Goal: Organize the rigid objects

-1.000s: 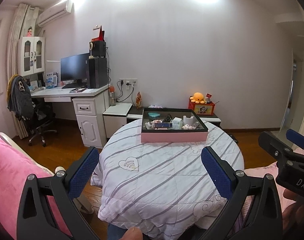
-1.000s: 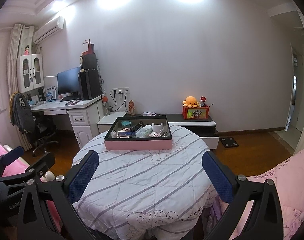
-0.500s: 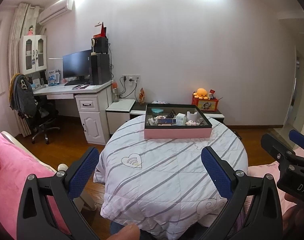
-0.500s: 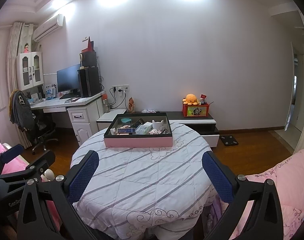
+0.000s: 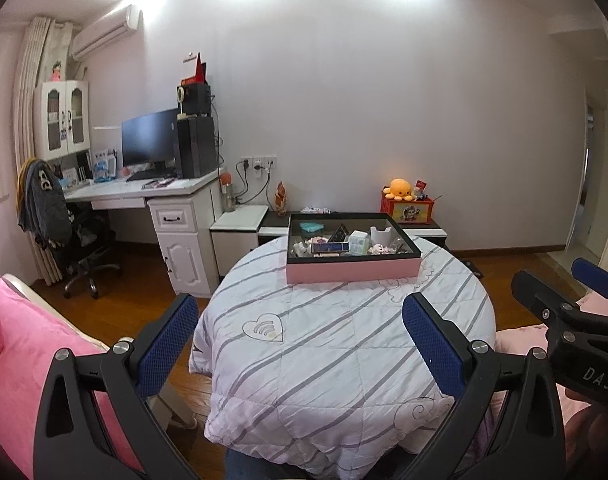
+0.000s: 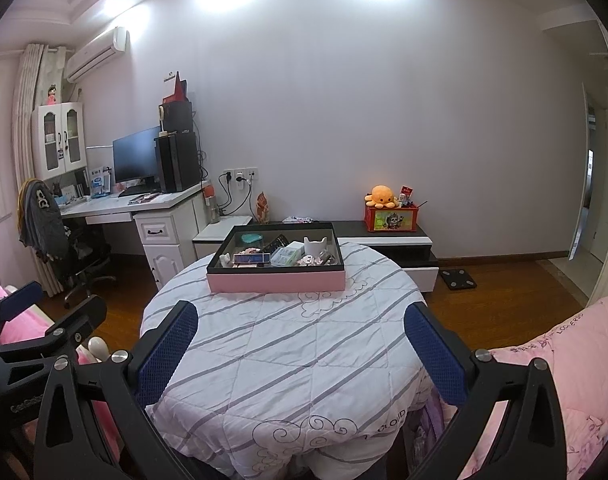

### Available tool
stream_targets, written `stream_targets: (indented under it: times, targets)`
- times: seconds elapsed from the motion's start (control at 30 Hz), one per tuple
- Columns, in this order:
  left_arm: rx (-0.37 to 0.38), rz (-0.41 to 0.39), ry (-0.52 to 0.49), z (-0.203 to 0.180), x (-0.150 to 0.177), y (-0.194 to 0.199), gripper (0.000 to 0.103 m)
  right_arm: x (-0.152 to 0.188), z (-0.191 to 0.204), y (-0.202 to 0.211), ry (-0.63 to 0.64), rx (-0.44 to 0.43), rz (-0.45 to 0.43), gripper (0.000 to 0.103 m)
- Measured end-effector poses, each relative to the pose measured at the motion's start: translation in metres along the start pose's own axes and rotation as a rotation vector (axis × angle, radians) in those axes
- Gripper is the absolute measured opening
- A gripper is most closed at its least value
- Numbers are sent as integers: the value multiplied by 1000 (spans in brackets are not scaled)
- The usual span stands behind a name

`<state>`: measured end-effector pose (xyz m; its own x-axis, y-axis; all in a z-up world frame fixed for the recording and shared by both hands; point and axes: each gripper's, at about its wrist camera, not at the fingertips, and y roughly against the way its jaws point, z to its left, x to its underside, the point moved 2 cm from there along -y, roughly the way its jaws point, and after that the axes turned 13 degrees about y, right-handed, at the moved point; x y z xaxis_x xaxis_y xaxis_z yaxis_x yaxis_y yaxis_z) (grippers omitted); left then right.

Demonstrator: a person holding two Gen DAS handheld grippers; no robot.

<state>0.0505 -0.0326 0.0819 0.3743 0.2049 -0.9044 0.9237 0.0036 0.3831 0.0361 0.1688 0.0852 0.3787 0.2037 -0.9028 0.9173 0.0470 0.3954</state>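
Note:
A pink tray with a black rim stands at the far side of a round table with a striped white quilt. In it lie several small things, among them a white cup, a white box and a teal dish. My left gripper is open and empty, well short of the tray. My right gripper is open and empty too, over the table's near edge. The right gripper also shows at the right of the left wrist view.
A white desk with monitor and computer tower stands left, with an office chair. A low cabinet with an orange plush lies behind the table. Pink bedding flanks both sides.
Both wrist views have risen and tilted a little; the table and tray sit lower and slightly nearer in view. Both grippers stay open and empty.

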Motion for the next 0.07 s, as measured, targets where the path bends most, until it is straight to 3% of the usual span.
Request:
stream_targets:
  times: [0.07]
  targets:
    - [-4,-2,-4,-1,-1,0,103,0,0,0,0,0,1,103]
